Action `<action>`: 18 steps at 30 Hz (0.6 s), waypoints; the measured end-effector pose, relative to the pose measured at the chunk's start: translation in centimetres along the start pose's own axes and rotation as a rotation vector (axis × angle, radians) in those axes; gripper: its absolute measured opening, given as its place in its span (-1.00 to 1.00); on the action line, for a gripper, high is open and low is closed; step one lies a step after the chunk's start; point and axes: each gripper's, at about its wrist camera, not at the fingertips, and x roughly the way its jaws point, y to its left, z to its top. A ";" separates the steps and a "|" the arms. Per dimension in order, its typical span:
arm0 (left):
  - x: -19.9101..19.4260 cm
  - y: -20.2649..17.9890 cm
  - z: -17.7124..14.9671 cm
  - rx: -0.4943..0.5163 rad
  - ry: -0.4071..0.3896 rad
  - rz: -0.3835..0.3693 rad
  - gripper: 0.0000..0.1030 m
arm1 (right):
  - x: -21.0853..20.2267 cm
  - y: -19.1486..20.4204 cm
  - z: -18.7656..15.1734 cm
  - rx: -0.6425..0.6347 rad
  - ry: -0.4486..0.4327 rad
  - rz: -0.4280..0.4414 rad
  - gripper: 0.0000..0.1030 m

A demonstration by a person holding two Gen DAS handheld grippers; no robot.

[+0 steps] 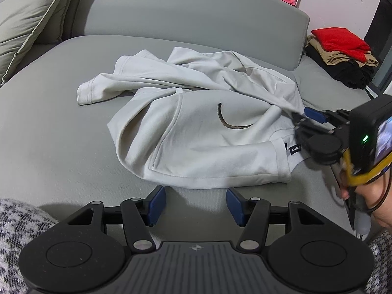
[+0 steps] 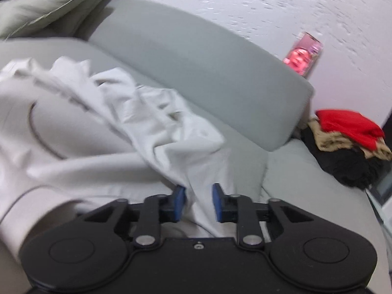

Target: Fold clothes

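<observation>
Right gripper (image 2: 197,202) is pinching a fold of the rumpled sweatshirt (image 1: 196,132), probably to spread it; left gripper (image 1: 196,204) is hovering with jaws apart.

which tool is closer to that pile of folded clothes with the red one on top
Right. The right tool grips the sweatshirt's edge nearest the pile; the left tool waits at its opposite, near hem.

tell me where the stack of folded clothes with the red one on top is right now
The stack of folded clothes with the red garment on top sits at the far right in both wrist views, on the grey sofa seat just past the end of the grey backrest cushion.
</observation>
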 end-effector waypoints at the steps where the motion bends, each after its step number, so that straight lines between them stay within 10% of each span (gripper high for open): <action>1: 0.0 0.0 0.0 0.003 0.000 0.000 0.09 | 0.0 -0.5 0.1 0.033 0.006 0.001 -0.69; 9: 0.0 0.0 -0.1 0.013 -0.008 -0.006 0.11 | 0.9 -3.9 -0.1 0.265 0.070 0.084 -0.96; 18: -0.4 -0.3 -0.1 0.029 -0.010 -0.044 0.11 | 0.5 -20.6 -5.6 1.203 -0.028 0.051 -0.96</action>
